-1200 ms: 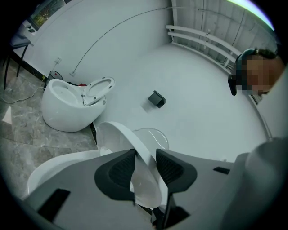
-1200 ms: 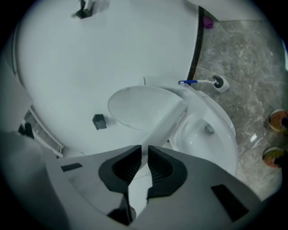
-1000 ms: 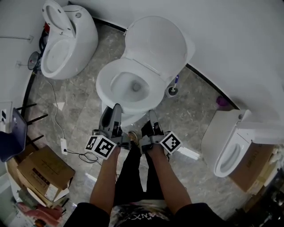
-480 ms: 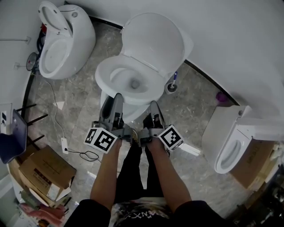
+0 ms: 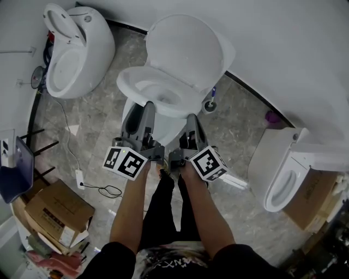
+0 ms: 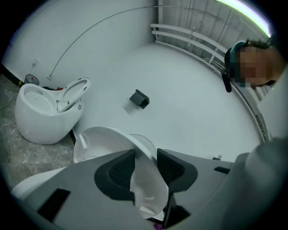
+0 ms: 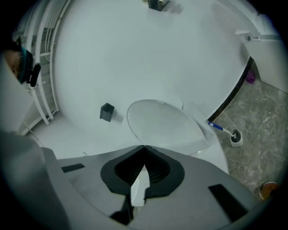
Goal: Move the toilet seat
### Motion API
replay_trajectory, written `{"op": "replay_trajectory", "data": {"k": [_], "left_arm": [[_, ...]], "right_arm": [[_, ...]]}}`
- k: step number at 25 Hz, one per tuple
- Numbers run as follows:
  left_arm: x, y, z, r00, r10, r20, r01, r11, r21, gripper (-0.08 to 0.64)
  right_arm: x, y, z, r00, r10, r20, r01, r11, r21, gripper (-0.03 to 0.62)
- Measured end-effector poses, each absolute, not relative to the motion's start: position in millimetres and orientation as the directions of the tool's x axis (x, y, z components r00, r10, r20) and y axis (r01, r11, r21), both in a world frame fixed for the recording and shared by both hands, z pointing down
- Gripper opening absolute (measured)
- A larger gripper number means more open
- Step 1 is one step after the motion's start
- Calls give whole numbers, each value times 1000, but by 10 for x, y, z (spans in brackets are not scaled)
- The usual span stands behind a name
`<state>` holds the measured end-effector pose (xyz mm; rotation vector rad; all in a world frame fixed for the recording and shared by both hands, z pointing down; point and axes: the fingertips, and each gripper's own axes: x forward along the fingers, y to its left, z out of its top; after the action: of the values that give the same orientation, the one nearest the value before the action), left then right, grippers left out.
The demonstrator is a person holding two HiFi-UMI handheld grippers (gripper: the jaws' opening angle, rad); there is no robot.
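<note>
gripping step: left tool (image 5: 143,109), narrowly parted, clamps toilet seat (image 5: 126,90) front rim; right tool (image 5: 192,121) closed, empty. next, likely: swing seat toward lid (image 5: 185,46).

white oval toilet seat (image 5: 128,83), front edge in the left claw (image 6: 143,157), partly raised.

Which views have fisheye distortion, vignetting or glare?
Head view: soft, even light, sharp, toilet seat evenly lit. Left gripper view: heavy fisheye, dark corners, overexposed strip top right. Right gripper view: same fisheye and vignette, wall rails bowed.
</note>
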<state>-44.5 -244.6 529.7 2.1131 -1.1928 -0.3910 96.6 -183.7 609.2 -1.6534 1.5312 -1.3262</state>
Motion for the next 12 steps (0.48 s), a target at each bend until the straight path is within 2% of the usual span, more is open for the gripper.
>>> {"op": "replay_trajectory", "data": {"k": [5,12], "left_arm": [[-326,-2576,5222,549,-835,46,-663,-401,632,173],[-176,-2751,5166,575,-817,41,-676,-446,587,173]], "right_arm": [[1022,-1967,6024,-92,-946,310,-517,-220,-827,2],[1134,-2130,5989,-50,-953,300,-530,-229,-816,-2]]}}
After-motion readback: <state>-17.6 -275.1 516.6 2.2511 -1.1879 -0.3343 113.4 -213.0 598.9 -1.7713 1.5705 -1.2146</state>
